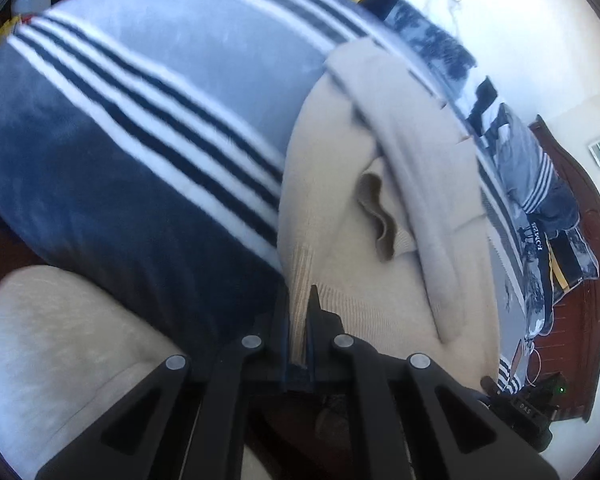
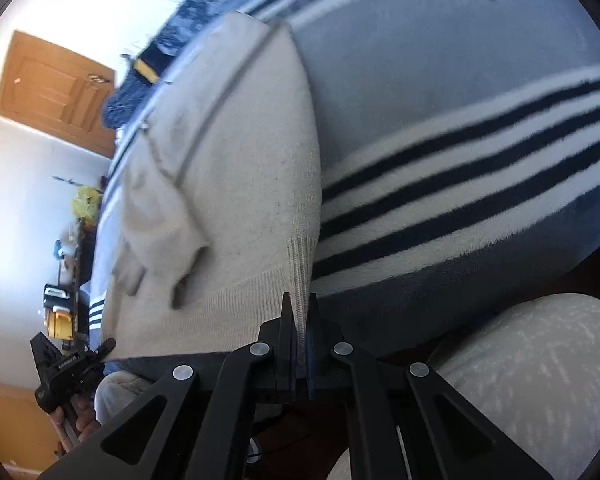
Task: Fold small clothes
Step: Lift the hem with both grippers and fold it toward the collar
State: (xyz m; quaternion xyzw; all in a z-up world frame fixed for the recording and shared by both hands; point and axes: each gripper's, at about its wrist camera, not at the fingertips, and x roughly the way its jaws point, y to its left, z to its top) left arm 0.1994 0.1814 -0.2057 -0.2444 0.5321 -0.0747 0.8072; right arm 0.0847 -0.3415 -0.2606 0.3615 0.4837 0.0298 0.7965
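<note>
Item: hem corners gripped, fold of the sweater not yet made.

You have the blue plush blanket with white and navy stripes [image 1: 140, 128] covering the bed, and on it the cream knitted sweater [image 1: 340, 200], lying flat with both sleeves folded across its body. Your left tool [image 1: 298, 320] is clenched on one ribbed hem corner; your right tool [image 2: 299, 320] is clenched on the other. Next, judged: lift both corners together and carry the hem evenly toward the collar. Readable writing: none on the sweater; lettering on the far bedding is too blurred.

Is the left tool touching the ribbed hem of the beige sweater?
Touching. The left wrist view shows the left tool closed on the beige sweater's ribbed hem.
</note>
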